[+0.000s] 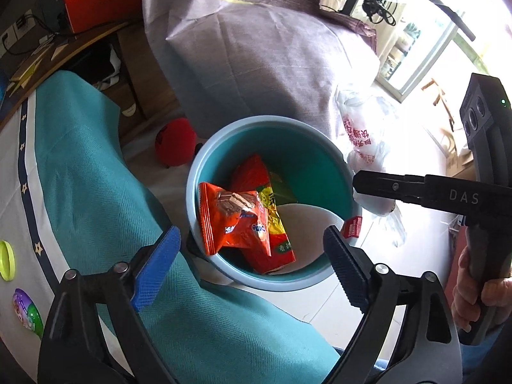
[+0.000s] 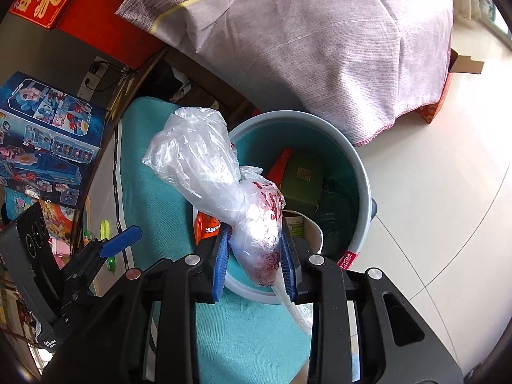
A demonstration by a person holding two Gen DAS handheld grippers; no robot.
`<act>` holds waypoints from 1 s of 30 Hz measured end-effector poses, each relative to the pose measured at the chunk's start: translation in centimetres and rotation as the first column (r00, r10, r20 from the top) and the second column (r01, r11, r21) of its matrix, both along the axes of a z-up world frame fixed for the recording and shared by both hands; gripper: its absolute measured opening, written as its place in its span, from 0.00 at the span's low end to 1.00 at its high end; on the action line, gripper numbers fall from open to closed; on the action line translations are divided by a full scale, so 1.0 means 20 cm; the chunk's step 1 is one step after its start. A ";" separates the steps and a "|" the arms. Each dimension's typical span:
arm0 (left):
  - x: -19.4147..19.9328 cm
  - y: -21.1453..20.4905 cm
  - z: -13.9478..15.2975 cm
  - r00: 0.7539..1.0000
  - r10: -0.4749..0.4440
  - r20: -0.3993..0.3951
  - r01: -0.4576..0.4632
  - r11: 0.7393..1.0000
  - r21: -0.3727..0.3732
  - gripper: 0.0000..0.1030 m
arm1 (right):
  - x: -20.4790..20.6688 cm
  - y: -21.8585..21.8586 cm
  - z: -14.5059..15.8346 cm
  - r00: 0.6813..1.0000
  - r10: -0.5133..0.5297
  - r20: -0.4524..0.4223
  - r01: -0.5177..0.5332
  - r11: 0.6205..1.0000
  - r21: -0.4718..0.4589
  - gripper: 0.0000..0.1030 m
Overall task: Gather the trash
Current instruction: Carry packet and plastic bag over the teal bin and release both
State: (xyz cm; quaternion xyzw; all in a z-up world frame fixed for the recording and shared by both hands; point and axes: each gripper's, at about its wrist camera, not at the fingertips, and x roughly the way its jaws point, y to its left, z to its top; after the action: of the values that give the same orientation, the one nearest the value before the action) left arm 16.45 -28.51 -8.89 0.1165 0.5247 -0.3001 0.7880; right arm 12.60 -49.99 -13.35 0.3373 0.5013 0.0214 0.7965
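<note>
A teal trash bin (image 1: 288, 134) stands on the floor beside the table; it also shows in the right wrist view (image 2: 361, 172). Inside lie an orange snack packet (image 1: 233, 220) and a red-and-yellow wrapper (image 1: 272, 240). My left gripper (image 1: 252, 259) is open and empty, above the bin's near rim. My right gripper (image 2: 256, 256) is shut on a crumpled clear plastic bag with red print (image 2: 204, 166) and holds it over the bin's near-left rim. The right gripper and bag also show in the left wrist view (image 1: 361, 140), right of the bin.
A teal tablecloth (image 1: 96, 192) covers the table on the left, with a green ring (image 1: 6, 259) and a colourful egg (image 1: 27, 310) on it. A grey cloth-covered heap (image 1: 256, 48) stands behind the bin. A red ball (image 1: 174, 142) lies on the floor. Toy boxes (image 2: 41, 137) are at the left.
</note>
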 end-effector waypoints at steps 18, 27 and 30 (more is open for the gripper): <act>-0.02 0.18 0.02 0.997 0.066 -0.031 -0.067 0.997 -0.022 0.88 | 0.09 0.14 0.02 0.999 0.042 0.002 -0.042 0.999 -0.031 0.64; -0.01 0.22 0.02 0.997 0.072 -0.038 -0.073 0.997 -0.025 0.88 | 0.09 0.13 0.01 0.999 0.010 -0.031 -0.010 1.000 -0.026 0.74; -0.02 0.24 0.02 0.996 0.077 -0.040 -0.079 0.996 -0.030 0.88 | 0.09 0.15 0.02 0.999 0.012 -0.036 -0.012 1.000 -0.024 0.74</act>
State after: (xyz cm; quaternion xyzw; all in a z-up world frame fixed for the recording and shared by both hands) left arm 16.13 -23.65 -8.41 0.0777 0.5393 -0.2795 0.7906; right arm 14.34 -46.98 -12.92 0.3248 0.5176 0.0140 0.7914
